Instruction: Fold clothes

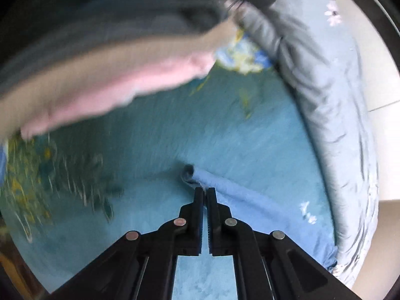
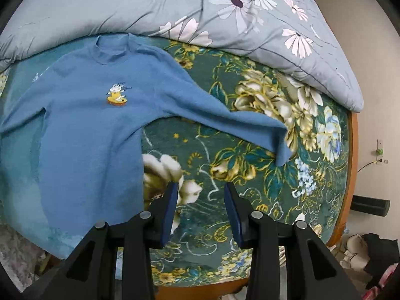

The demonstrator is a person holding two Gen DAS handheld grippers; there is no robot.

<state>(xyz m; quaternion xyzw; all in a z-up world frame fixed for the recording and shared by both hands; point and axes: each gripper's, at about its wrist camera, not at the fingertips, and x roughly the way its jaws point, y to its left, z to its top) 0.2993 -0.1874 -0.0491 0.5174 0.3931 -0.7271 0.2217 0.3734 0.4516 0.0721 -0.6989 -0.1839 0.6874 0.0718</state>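
A blue sweater [image 2: 82, 125] with a small yellow cartoon patch lies flat, front up, on the green floral blanket [image 2: 250, 175]. One sleeve [image 2: 237, 122] stretches out to the right, its cuff resting on the blanket. My right gripper [image 2: 200, 186] is open above the blanket, just right of the sweater's hem, with nothing between its fingers. In the blurred left wrist view my left gripper [image 1: 205, 191] is shut on the cuff end of a blue sleeve [image 1: 250, 202], which trails off to the lower right.
A grey quilt [image 2: 200, 7] with white flowers is bunched along the far side of the bed. A person's arm in a pink and beige sleeve [image 1: 105, 85] crosses the upper left wrist view. The wooden bed edge [image 2: 350, 175] runs on the right, with dark clothes [image 2: 375, 252] on the floor.
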